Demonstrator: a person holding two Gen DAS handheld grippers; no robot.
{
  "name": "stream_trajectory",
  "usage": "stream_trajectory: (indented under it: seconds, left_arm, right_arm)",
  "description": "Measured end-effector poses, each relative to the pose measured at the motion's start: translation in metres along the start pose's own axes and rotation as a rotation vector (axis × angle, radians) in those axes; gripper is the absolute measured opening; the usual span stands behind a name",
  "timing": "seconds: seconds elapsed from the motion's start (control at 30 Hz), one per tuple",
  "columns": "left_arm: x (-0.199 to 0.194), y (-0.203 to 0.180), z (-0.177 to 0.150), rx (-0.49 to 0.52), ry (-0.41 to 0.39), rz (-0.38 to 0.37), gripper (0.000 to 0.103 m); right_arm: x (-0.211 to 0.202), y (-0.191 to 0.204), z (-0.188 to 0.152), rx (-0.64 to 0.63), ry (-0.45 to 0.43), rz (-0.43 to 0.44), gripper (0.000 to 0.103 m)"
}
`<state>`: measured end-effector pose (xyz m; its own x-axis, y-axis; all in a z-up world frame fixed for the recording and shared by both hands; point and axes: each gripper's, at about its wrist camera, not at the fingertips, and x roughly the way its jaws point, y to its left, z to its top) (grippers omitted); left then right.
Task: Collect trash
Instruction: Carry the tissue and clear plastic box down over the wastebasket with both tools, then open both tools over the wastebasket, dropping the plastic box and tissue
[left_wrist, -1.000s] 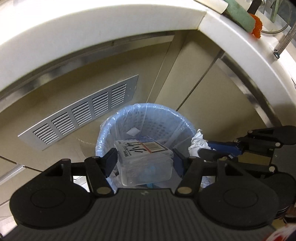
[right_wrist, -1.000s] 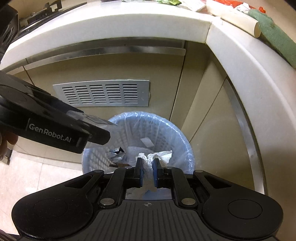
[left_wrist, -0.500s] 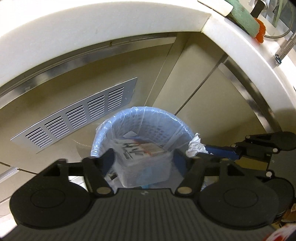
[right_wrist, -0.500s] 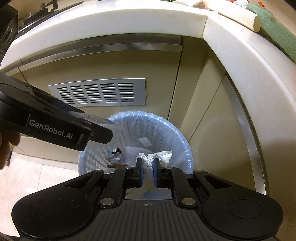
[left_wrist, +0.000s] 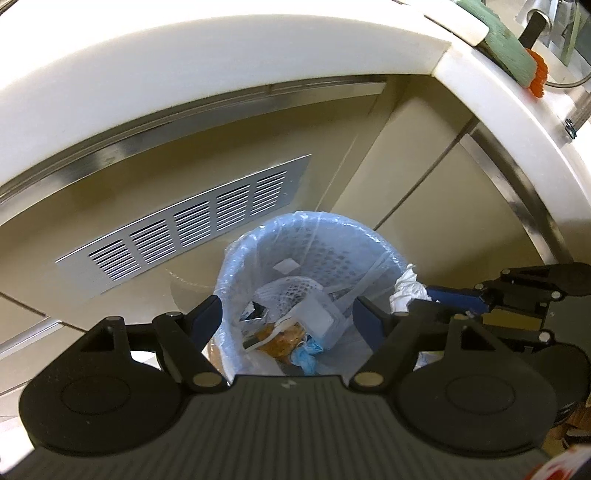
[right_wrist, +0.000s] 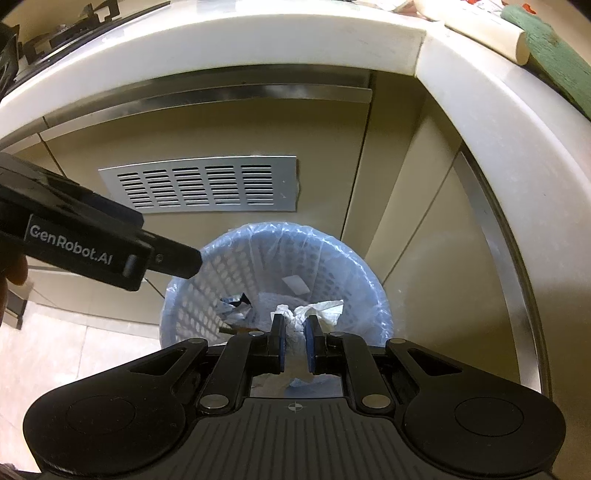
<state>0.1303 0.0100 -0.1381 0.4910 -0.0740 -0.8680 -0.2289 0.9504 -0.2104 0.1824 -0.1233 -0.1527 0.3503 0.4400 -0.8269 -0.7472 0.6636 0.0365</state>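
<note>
Left gripper (left_wrist: 286, 314) over bin (left_wrist: 236, 258), jaws just opened, nothing between. Clear box (left_wrist: 317, 314) now inside bin. Right gripper (right_wrist: 294, 332) above bin rim, clamped on tissue (right_wrist: 295, 314).

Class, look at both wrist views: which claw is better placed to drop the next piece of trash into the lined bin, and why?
The right claw. It is shut on a crumpled white tissue directly above the blue-lined bin, so it only has to open. The left claw stands open and empty over the same bin.
</note>
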Motion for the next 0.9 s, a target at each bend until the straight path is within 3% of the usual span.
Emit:
stream_trajectory:
  seconds: [0.3, 0.33, 0.4, 0.9]
  left_arm:
    - [-0.008, 0.01, -0.004, -0.03, -0.009, 0.015, 0.075]
    - [-0.009, 0.011, -0.005, -0.031, -0.01, 0.018, 0.075]
    - [-0.011, 0.012, -0.007, -0.034, -0.011, 0.022, 0.075]
    - [-0.017, 0.017, -0.012, -0.043, -0.026, 0.023, 0.075]
  right_arm:
    - [-0.002, 0.005, 0.003, 0.001, -0.019, 0.018, 0.014]
    - [-0.001, 0.005, 0.004, 0.001, -0.02, 0.022, 0.021]
    - [-0.002, 0.006, 0.004, 0.008, -0.036, 0.017, 0.066]
    - [-0.007, 0.011, 0.005, 0.016, -0.03, 0.007, 0.068]
